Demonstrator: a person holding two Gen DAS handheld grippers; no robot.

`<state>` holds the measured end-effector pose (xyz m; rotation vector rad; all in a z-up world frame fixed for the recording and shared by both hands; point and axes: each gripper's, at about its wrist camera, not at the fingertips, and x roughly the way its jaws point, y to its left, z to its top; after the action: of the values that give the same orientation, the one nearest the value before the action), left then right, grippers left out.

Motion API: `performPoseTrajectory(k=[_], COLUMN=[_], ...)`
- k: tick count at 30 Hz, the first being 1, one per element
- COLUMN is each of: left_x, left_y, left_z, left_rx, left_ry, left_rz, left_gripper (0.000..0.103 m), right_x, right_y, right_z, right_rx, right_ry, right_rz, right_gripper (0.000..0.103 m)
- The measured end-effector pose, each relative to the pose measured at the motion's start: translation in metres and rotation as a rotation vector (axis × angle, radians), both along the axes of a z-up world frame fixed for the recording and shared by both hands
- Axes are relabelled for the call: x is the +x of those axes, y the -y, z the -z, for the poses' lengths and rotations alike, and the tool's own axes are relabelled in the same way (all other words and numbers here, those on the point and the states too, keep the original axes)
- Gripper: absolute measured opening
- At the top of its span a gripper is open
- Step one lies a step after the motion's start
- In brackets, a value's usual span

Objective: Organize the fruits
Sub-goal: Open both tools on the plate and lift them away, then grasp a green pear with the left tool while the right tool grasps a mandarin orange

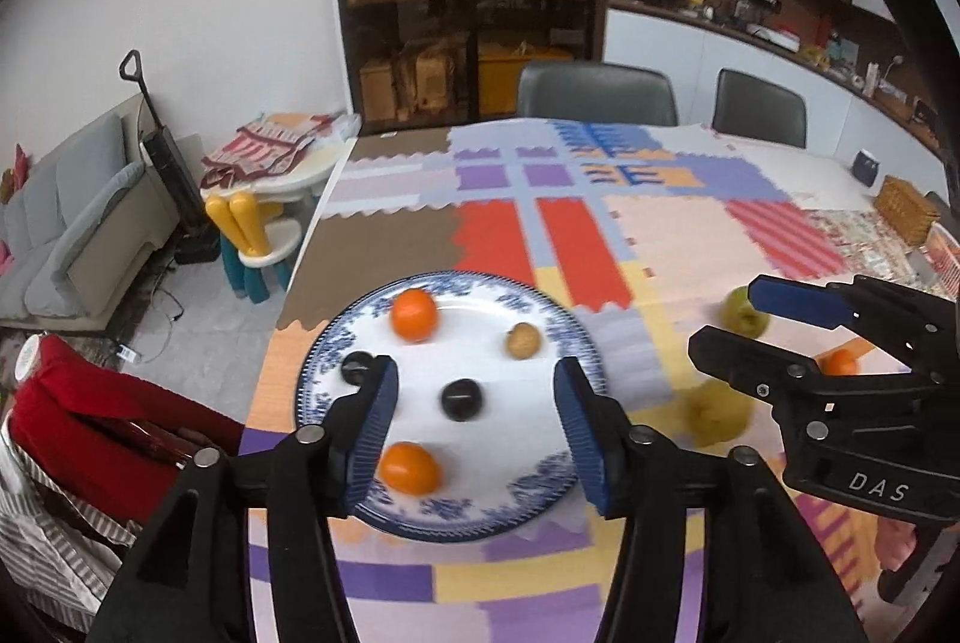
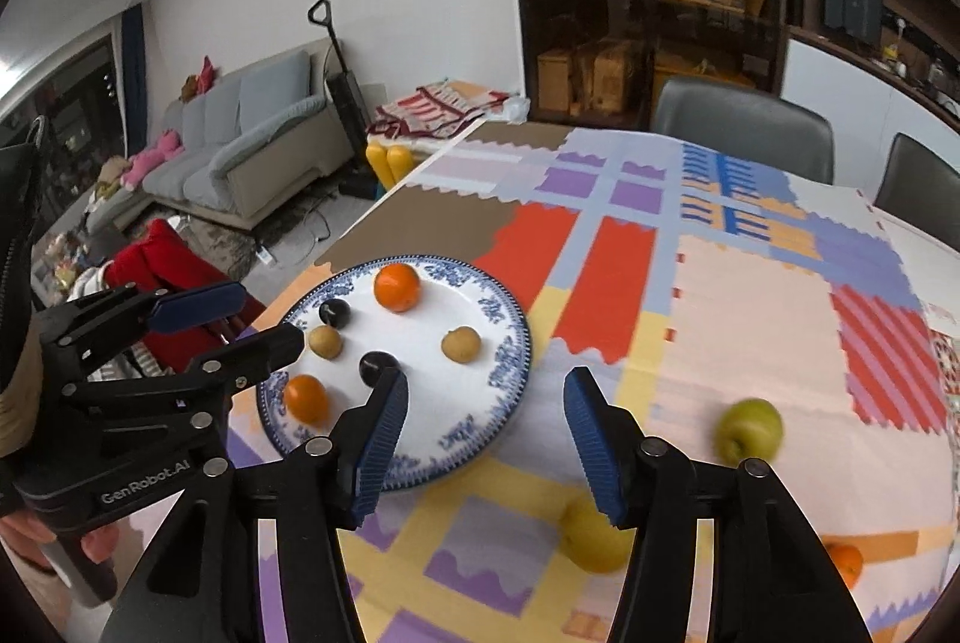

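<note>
A blue-and-white plate (image 1: 540, 499) (image 2: 510, 343) sits near the table's left edge. It holds two oranges (image 1: 413, 314) (image 2: 396, 287), two dark plums (image 1: 462, 399) (image 2: 334, 312) and two small brown fruits (image 2: 461, 343) (image 1: 523, 340). My left gripper (image 1: 474, 427) is open and empty above the plate; it also shows in the right wrist view (image 2: 240, 325). My right gripper (image 2: 486, 433) is open and empty over the cloth right of the plate; it also shows in the left wrist view (image 1: 729, 319). Two green apples (image 2: 749, 427) (image 2: 594, 538) and an orange (image 2: 846, 562) lie on the cloth.
A patchwork tablecloth (image 1: 600, 247) covers the table. Two grey chairs (image 1: 597, 94) stand at the far side. A wicker basket (image 1: 906, 208) and a dark jar (image 1: 865, 165) sit far right. A red garment on a chair (image 1: 90, 415) is beside the left edge.
</note>
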<state>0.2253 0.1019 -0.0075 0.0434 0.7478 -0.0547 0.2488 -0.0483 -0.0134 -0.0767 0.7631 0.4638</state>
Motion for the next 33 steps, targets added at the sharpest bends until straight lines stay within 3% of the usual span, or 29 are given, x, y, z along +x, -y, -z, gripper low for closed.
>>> performPoseTrajectory(k=[15, 19, 33], left_x=[-0.036, -0.036, -0.021], left_y=[0.072, 0.092, 0.143], left_z=[-0.025, -0.021, 0.014], left_rx=[0.039, 0.052, 0.118], left_ry=[0.087, 0.085, 0.004], left_rz=[0.077, 0.094, 0.156], left_gripper=[0.072, 0.079, 0.086], right_x=[-0.046, -0.053, -0.061], right_y=[0.086, 0.106, 0.169], right_z=[-0.03, -0.03, 0.003], right_rx=[-0.001, -0.019, -0.089], right_ry=[0.1, 0.112, 0.057], right_rz=[0.186, 0.233, 0.391], right_gripper=[0.074, 0.075, 0.077])
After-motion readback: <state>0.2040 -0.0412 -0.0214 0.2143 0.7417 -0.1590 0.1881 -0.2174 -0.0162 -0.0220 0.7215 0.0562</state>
